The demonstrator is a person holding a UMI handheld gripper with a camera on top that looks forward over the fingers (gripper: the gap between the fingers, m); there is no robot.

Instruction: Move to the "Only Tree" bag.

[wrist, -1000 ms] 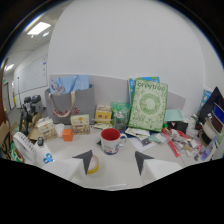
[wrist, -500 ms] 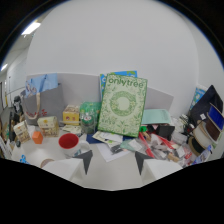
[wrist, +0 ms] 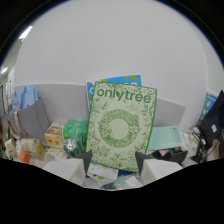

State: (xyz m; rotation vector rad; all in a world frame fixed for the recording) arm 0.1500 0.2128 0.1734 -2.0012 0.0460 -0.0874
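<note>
The tall green-and-white leaf-patterned "onlytree" paper bag (wrist: 121,129) now stands larger and dead ahead at twelve o'clock, having swung in from one o'clock half a second ago; the red mug seen earlier has left the view. The approach appears nearly complete. Behind the bag rise a grey partition panel (wrist: 60,102) and a pale wall. The cluttered desk (wrist: 165,167) carries a yellow-and-white carton (wrist: 54,135) at ten o'clock. The tool (wrist: 116,161) is spread wide and holds nothing, its fingertips flanking the bag's base.
</note>
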